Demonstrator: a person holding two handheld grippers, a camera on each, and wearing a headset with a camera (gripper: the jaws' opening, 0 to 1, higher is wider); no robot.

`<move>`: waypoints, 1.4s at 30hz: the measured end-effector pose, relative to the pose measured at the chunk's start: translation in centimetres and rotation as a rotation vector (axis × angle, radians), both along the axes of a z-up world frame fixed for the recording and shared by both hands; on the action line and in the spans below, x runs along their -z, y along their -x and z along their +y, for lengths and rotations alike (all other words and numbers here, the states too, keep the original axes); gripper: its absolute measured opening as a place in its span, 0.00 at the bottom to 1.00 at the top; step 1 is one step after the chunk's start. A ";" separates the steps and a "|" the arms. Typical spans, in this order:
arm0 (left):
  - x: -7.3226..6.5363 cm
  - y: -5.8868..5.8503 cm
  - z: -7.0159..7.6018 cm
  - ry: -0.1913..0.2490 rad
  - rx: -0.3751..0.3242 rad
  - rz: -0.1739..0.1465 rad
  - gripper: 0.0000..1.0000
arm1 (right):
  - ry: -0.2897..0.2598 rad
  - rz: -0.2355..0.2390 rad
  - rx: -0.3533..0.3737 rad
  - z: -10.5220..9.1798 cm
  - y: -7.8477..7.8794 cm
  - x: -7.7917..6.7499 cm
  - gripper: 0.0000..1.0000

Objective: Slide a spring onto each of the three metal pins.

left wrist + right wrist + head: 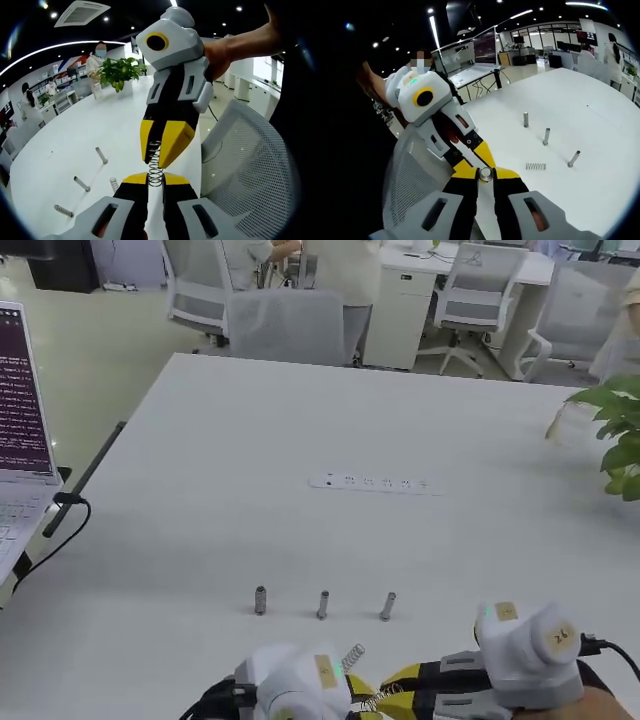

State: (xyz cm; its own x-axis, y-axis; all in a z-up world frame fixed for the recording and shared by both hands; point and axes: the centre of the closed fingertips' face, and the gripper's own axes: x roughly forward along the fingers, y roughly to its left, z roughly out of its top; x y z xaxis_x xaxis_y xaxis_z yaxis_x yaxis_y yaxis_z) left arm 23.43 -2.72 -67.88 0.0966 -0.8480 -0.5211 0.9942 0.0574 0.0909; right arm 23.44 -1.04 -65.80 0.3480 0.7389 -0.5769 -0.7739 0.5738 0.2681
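One thin coiled steel spring (154, 156) is clamped between your yellow-tipped left gripper (156, 179) and right gripper (486, 174); tugging apart could stretch or fling it.

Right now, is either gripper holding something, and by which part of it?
Yes. One spring is held by both: the left gripper pinches one end, the right gripper the other end.

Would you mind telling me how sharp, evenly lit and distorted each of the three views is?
Head view: soft, even light, slightly hazy; the three pins look small with barely any shadow. Left gripper view: strong fisheye curving the table edge, the held spring sharp. Right gripper view: same curvature, ceiling lights as bright spots.
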 end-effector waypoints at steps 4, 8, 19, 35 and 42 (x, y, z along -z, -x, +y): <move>-0.4 -0.1 -0.2 0.010 0.001 0.004 0.02 | 0.030 -0.019 -0.032 -0.1 -0.1 -0.5 0.09; -1.0 0.0 -0.6 0.028 0.010 0.004 0.02 | 0.050 -0.028 -0.074 -0.1 -0.1 -1.2 0.11; -1.9 0.3 -1.2 0.054 0.034 0.012 0.02 | 0.191 -0.066 -0.243 -0.6 0.2 -1.9 0.15; -2.6 0.3 -1.4 0.068 0.050 0.018 0.02 | 0.356 -0.099 -0.456 -0.8 0.8 -1.3 0.15; -2.6 0.3 -1.4 0.069 0.052 0.020 0.02 | 0.374 -0.106 -0.494 -0.7 0.8 -1.3 0.13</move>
State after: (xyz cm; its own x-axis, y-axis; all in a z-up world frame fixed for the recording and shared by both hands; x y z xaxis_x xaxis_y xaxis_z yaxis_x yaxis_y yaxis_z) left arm 23.09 -4.11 -65.32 0.0419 -0.8857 -0.4623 0.9976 0.0112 0.0690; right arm 22.66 -1.78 -64.54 0.0867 0.5817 -0.8088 -0.9829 0.1823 0.0258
